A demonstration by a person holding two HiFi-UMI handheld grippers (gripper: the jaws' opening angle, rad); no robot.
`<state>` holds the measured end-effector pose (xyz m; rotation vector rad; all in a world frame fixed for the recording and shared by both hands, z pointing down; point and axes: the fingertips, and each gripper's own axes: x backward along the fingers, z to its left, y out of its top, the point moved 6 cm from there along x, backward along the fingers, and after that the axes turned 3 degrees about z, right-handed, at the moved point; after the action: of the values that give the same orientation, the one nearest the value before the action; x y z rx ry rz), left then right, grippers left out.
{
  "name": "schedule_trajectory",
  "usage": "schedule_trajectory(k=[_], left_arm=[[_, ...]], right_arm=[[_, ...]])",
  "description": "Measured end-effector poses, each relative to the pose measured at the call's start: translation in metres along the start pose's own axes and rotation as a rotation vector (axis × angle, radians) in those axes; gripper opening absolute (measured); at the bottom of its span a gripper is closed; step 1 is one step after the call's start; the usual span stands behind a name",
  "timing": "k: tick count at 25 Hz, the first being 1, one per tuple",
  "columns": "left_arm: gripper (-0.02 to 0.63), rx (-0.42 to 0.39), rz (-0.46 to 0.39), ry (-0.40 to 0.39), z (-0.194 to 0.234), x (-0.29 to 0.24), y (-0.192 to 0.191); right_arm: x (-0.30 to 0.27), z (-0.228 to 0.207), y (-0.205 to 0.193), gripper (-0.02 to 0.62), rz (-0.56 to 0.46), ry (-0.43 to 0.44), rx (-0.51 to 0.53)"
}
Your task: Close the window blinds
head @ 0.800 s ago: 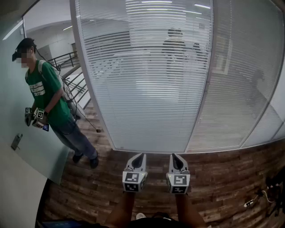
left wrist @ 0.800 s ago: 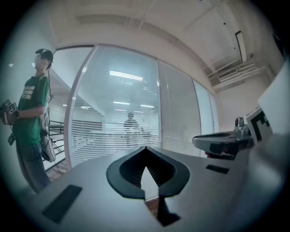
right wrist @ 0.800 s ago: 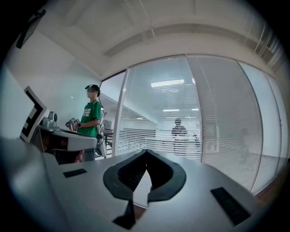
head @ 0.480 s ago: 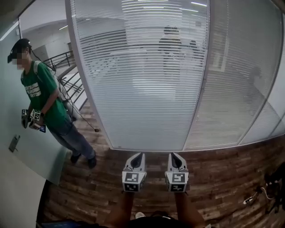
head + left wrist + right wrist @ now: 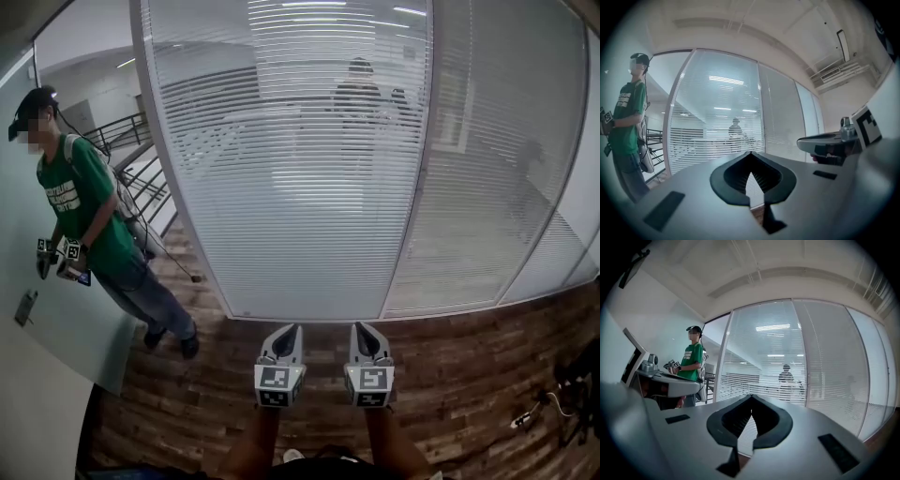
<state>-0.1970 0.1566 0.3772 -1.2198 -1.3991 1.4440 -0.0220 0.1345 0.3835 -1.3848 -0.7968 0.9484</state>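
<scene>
1. Since a moment ago, in the head view, both grippers have sunk slightly. The person in green [image 5: 80, 206] and the window post [image 5: 173, 187] have slid towards the left edge. The left gripper [image 5: 291, 330] and right gripper [image 5: 363, 330] hover side by side over the wooden floor [image 5: 450, 375], well short of the blinds [image 5: 300, 187]. The slats are tilted open, and a figure shows through them.
2. In the left gripper view, the jaws meet tip to tip with nothing between them. The blinds [image 5: 717, 122] hang behind the glass ahead, well apart from the gripper.
3. In the right gripper view, the jaws are likewise closed and empty. The blinds [image 5: 759, 357] are straight ahead, and the person in green [image 5: 693, 359] stands to the left.
4. The step in hand looks like the approach. I cannot make out a wand or cord, so it is best to find one first, then spread one gripper's jaws before reaching it and pinch lightly.
5. Back in the head view, the floor runs bare up to the bottom rail. The person on the left and the cables [image 5: 553, 403] on the right limit sideways room.
</scene>
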Motion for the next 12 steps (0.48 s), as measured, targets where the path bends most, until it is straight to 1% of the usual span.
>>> schedule_trajectory(k=[4,7,12], left_arm=[[-0.005,-0.014,0.030,0.000,-0.004,0.002,-0.004],[-0.005,-0.018,0.018,0.001,-0.008,0.004,-0.006],[-0.005,-0.013,0.012,-0.001,-0.010,0.004,-0.008]], right_arm=[[0.004,-0.001,-0.003,0.003,0.012,-0.006,0.005],[0.008,0.000,-0.007,0.002,0.016,0.008,-0.013],[0.010,-0.002,-0.007,0.002,0.020,-0.006,-0.006]])
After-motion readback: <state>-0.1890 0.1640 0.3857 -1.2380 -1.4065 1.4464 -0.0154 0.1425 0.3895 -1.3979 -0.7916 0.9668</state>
